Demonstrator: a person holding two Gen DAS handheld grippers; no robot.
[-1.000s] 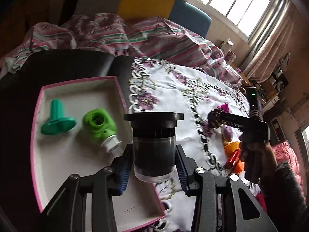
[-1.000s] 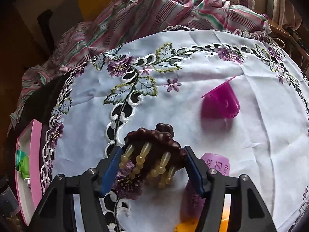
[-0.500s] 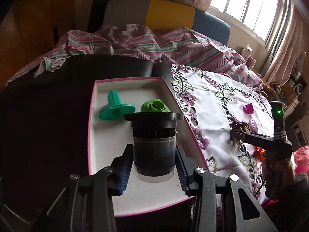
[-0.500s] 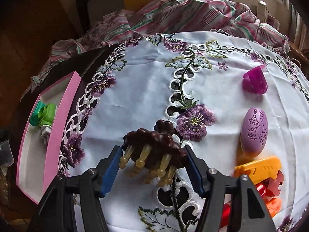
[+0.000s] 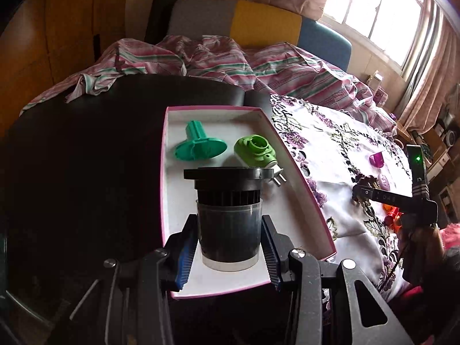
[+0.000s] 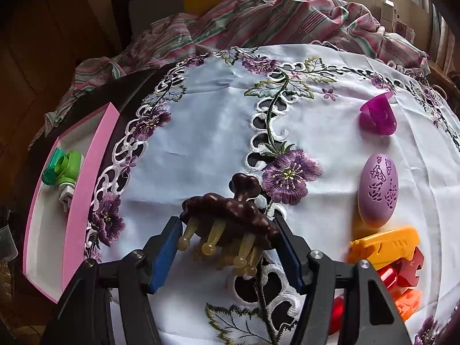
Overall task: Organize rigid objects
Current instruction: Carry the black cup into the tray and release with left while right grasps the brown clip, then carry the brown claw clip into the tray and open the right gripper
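While the left tongs (image 5: 229,247) clamp the clear lower wall of the black-lidded jar (image 5: 228,215) above the pink-rimmed tray (image 5: 299,178), treat it as rigid, smooth and probably slippery. In the right view, the right tongs (image 6: 227,247) pinch the stiff brown massager (image 6: 230,215) by its sides above the embroidered cloth (image 6: 201,149).

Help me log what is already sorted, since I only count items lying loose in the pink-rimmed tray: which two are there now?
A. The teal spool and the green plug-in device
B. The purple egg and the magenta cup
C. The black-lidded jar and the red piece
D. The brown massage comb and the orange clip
A: the left wrist view shows the teal spool and the green plug-in device lying loose in the pink-rimmed tray.
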